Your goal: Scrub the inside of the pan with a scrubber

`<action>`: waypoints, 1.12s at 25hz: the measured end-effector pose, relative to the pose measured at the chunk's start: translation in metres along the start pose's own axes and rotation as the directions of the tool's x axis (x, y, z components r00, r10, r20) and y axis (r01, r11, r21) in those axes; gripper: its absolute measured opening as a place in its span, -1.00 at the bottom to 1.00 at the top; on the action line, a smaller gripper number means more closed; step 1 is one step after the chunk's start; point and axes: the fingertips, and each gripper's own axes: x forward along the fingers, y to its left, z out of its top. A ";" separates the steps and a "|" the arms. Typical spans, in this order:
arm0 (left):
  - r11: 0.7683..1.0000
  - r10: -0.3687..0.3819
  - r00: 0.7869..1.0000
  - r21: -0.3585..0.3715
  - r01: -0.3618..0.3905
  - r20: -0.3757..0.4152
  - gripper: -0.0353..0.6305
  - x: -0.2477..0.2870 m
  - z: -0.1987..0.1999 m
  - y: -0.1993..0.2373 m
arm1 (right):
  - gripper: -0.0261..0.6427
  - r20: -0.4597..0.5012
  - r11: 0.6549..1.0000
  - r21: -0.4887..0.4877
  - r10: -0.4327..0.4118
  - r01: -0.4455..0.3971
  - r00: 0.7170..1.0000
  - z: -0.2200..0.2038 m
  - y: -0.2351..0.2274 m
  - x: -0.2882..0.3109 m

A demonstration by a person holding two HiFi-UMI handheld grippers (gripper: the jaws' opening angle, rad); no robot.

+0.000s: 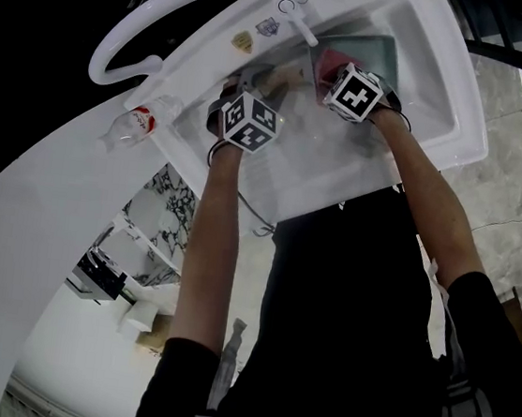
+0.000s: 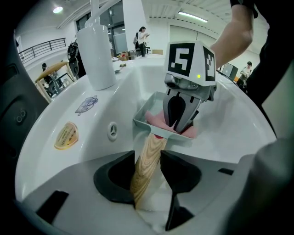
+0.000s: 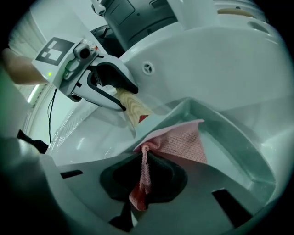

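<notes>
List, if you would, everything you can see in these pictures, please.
sink: one, white, fills the middle of the scene
tap: one, white, behind the basin
bottle: one, clear with a red label, beside the sink
stickers: two, yellow and grey-blue, on the sink's wall
pan: one, grey-green, inside the sink
handle: one, pale wood, on the pan
cloth: one, pink mesh, in the pan
left gripper: one, grey, closed on the handle
right gripper: one, grey, pinching the cloth
arms: two, bare, reaching into the sink
</notes>
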 end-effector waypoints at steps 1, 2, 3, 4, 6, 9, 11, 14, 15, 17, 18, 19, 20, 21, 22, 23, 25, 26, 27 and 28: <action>1.000 0.001 1.000 0.000 -0.001 0.000 -0.32 0.000 0.000 0.000 | -0.80 -0.009 1.000 -0.015 0.023 -0.023 1.000 0.001 0.002 0.002; 1.000 0.002 1.000 0.001 -0.002 0.000 -0.32 0.000 0.000 0.000 | -0.80 -0.023 0.999 -0.027 0.043 -0.043 0.999 0.002 0.002 0.003; 1.000 0.001 1.000 0.000 -0.001 0.000 -0.32 0.000 0.000 0.000 | -0.80 -0.043 0.997 -0.033 0.064 -0.065 0.997 0.000 0.003 0.003; 1.000 0.000 1.000 -0.002 0.000 -0.002 -0.32 0.000 -0.001 0.000 | -0.80 -0.063 0.995 -0.032 0.090 -0.092 0.994 -0.002 0.004 0.004; 1.000 -0.002 1.000 -0.006 0.002 -0.005 -0.32 0.000 -0.001 0.000 | -0.81 -0.090 0.989 -0.027 0.141 -0.144 0.986 -0.005 0.009 0.005; 1.000 0.000 1.000 -0.017 -0.001 -0.008 -0.32 0.001 -0.001 0.001 | -0.81 -0.115 0.978 -0.021 0.203 -0.207 0.972 -0.009 0.016 0.006; 0.999 0.002 1.000 -0.033 -0.002 -0.010 -0.32 0.002 0.000 0.002 | -0.81 -0.119 0.973 -0.011 0.227 -0.230 0.967 -0.011 0.018 0.006; 0.999 -0.005 1.000 -0.049 0.004 -0.016 -0.31 0.002 0.000 0.001 | -0.81 -0.111 0.969 0.019 0.248 -0.248 0.962 -0.012 0.019 0.005; 0.999 -0.007 1.000 -0.050 0.007 -0.017 -0.31 0.001 0.000 0.001 | -0.81 -0.112 0.970 0.013 0.243 -0.243 0.964 -0.012 0.019 0.005; 0.999 -0.005 1.000 -0.049 0.005 -0.016 -0.31 0.001 0.000 0.001 | -0.81 -0.115 0.978 -0.042 0.197 -0.203 0.974 -0.009 0.019 0.006; 0.999 -0.003 1.000 -0.047 0.002 -0.015 -0.31 0.001 -0.001 0.001 | -0.81 -0.109 0.982 -0.076 0.167 -0.175 0.980 -0.007 0.018 0.008; 0.999 -0.001 1.000 -0.045 0.001 -0.015 -0.31 0.001 -0.001 0.001 | -0.81 -0.096 0.984 -0.098 0.141 -0.150 0.985 -0.006 0.017 0.009; 0.999 -0.002 1.000 -0.045 0.001 -0.016 -0.31 0.001 -0.001 0.001 | -0.81 -0.077 0.986 -0.103 0.122 -0.129 0.990 -0.006 0.016 0.010; 0.999 -0.004 1.000 -0.045 0.003 -0.017 -0.31 0.002 -0.001 0.000 | -0.81 -0.055 0.989 -0.094 0.107 -0.112 0.993 -0.005 0.013 0.009; 0.999 -0.005 1.000 -0.046 0.004 -0.017 -0.31 0.002 0.000 0.000 | -0.81 -0.035 0.992 -0.079 0.094 -0.097 0.995 -0.004 0.010 0.008; 0.999 -0.005 1.000 -0.046 0.005 -0.018 -0.31 0.002 0.000 0.000 | -0.81 -0.015 0.995 -0.064 0.079 -0.080 0.997 -0.001 0.006 0.006; 0.999 -0.003 1.000 -0.045 0.002 -0.018 -0.31 0.002 0.000 0.001 | -0.81 0.028 0.998 -0.050 0.034 -0.032 0.999 0.007 -0.004 0.003; 0.999 -0.003 1.000 -0.046 0.002 -0.018 -0.31 0.002 0.001 0.001 | -0.81 0.049 0.999 -0.047 0.003 -0.001 0.999 0.013 -0.011 0.001; 0.999 -0.003 1.000 -0.049 0.002 -0.020 -0.31 0.002 0.001 0.001 | -0.81 0.069 0.998 -0.047 -0.029 0.032 0.997 0.018 -0.018 0.000; 0.999 -0.004 1.000 -0.051 0.003 -0.021 -0.31 0.002 0.001 0.001 | -0.81 0.088 0.997 -0.045 -0.059 0.064 0.994 0.024 -0.026 -0.002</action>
